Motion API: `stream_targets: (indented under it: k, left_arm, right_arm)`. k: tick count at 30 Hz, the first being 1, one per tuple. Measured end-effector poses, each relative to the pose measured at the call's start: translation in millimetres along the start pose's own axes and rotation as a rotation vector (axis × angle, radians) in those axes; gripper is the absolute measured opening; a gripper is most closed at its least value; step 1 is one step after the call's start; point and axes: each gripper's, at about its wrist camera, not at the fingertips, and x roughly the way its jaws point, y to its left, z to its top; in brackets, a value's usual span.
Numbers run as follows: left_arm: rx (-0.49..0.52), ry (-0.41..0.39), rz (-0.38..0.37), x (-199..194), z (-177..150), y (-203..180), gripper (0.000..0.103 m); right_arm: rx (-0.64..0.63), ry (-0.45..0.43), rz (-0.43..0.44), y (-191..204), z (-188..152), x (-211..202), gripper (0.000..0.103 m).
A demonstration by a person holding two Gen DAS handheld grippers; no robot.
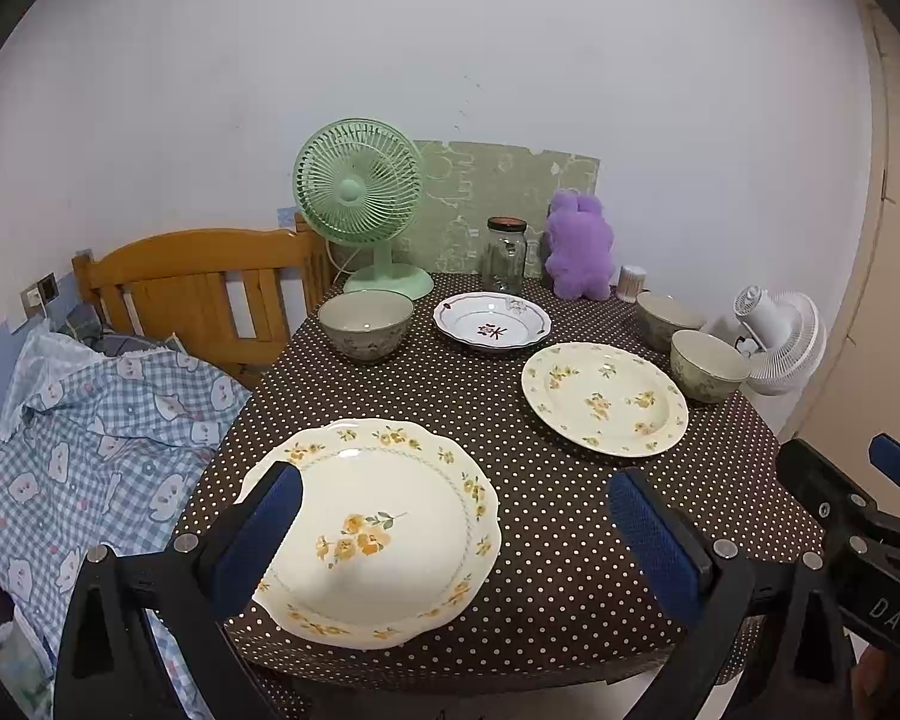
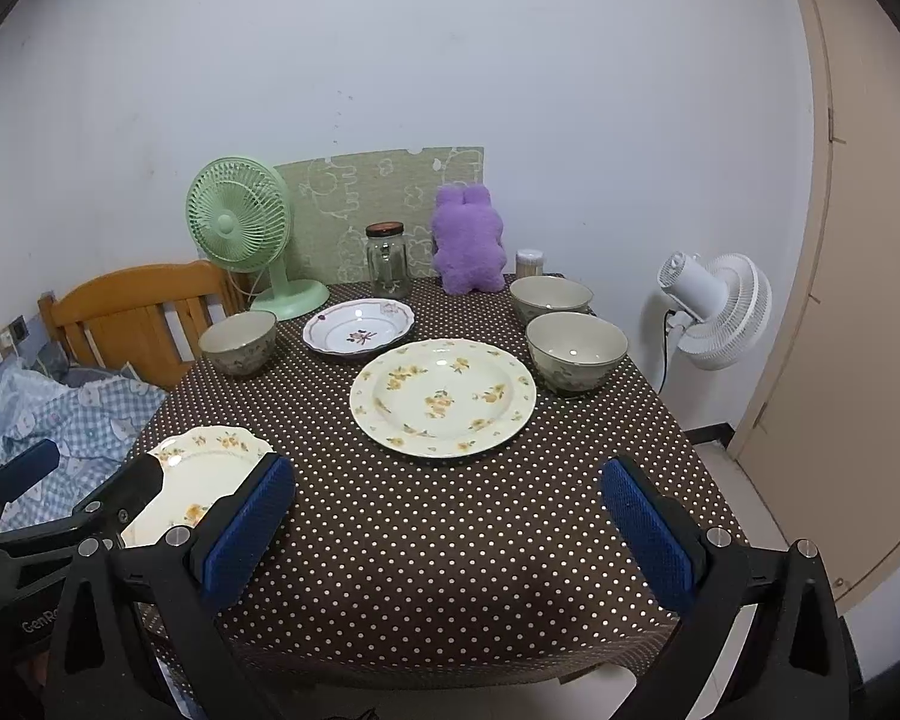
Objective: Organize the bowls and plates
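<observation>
Polka-dot brown cloth covers the table [image 2: 450, 516], set against a pale wall beside a wooden bed headboard [image 1: 192, 294]. Left gripper [image 1: 455, 531] gapes wide over the near flowered plate [image 1: 384, 534]; right gripper [image 2: 448, 525] gapes wide, empty, a second flowered plate [image 2: 443, 397] ahead, bowls [image 2: 576, 349] beyond. "DAS" and "GenRo", cut off, show on the grippers' bodies.

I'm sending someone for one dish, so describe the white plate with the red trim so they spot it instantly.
On the polka-dot table, look toward the back, just in front of the glass jar. The small deep plate there is white with a reddish rim line and a dark red centre motif, unlike the cream, yellow-flowered plates.
</observation>
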Motion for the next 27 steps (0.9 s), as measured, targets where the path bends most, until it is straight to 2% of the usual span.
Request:
stream_targets:
  k: [27]
  left_arm:
    - [0.008,0.001,0.008,-0.5,-1.0,-2.9,0.102]
  right_arm:
    - [0.003,0.016,0.004,-1.9,1.0,3.4,0.103]
